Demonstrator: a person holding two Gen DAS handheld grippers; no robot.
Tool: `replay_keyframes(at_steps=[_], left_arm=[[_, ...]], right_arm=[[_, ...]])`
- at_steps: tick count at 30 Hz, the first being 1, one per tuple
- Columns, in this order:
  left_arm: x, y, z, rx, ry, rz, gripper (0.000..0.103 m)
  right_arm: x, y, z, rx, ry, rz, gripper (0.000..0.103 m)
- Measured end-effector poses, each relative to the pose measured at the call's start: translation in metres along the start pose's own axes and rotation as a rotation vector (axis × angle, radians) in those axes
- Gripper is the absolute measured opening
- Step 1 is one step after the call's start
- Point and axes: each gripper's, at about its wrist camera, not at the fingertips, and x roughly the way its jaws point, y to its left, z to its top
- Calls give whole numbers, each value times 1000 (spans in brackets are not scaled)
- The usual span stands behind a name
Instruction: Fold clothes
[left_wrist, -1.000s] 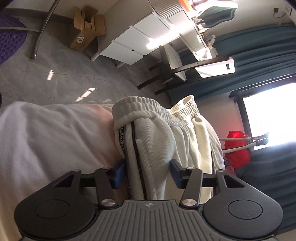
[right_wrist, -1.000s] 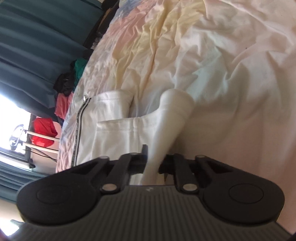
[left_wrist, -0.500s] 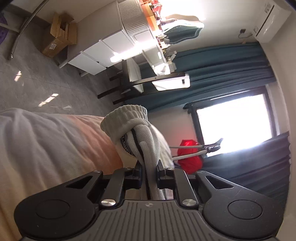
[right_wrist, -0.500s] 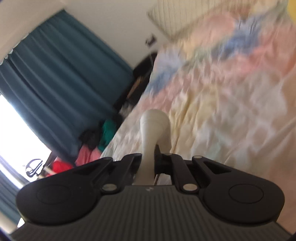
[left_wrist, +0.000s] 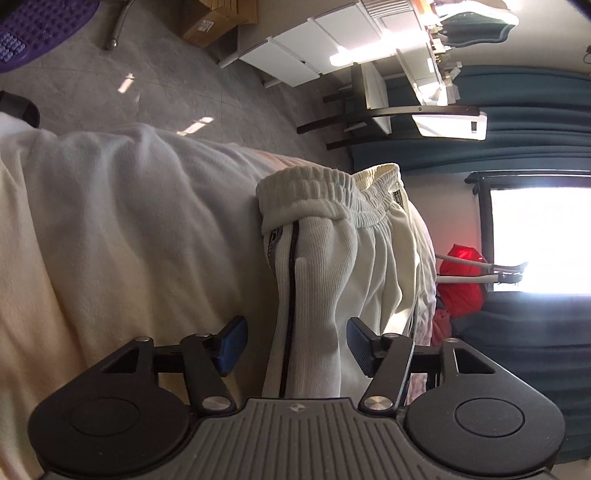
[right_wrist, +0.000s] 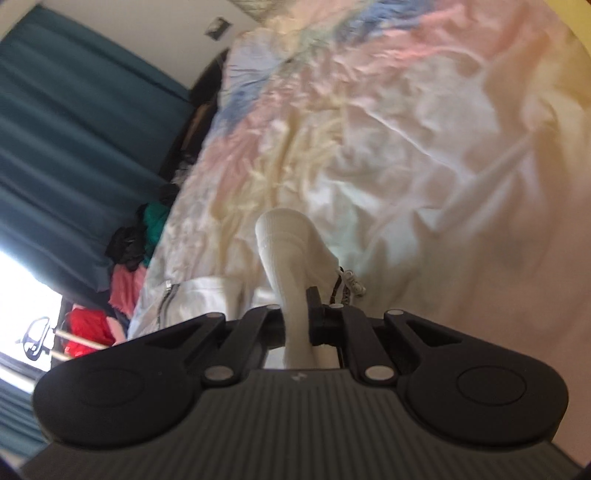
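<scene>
Left wrist view: cream ribbed sweatpants with a black side stripe (left_wrist: 325, 266) lay on the pale bed (left_wrist: 110, 229), long axis running from lower centre up to the waistband at mid-frame. Left gripper (left_wrist: 295, 345) jaws opening, cloth between but pads clear. Right wrist view: right gripper (right_wrist: 297, 314) jaws clenched on a cream fold of the sweatpants at lower centre; the rest hidden below.

the left gripper (left_wrist: 293, 345) is opening its blue-padded jaws around a fold of ribbed cream trousers with a black side stripe (left_wrist: 332, 258), lying on a pale rumpled bedsheet (left_wrist: 129, 221).
</scene>
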Motion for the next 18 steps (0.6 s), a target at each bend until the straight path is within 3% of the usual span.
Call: replay_keyframes(at_steps=[3,6,7,9,14,18], left_arm=[[5,-1,-1,7,-3,-19,64],[8,-4,-2,35,-14,-33,22],[8,-8,-2,56,-25,-18,18],[3,-21,-2,125,-67,46,14],[-33,-67,-3,245,-112,-77,12],[-58,-95,-2,256,-124,-172,12]], right_arm=[[-1,14,-1,-60,-7,54,6],[3,23,-3,-88,0,51,6],[3,23,-2,-83,0,50,6],[1,23,3,-57,6,57,6],[-9,33,23,-59,-9,77,6],[-15,49,36,-108,-37,100,6]])
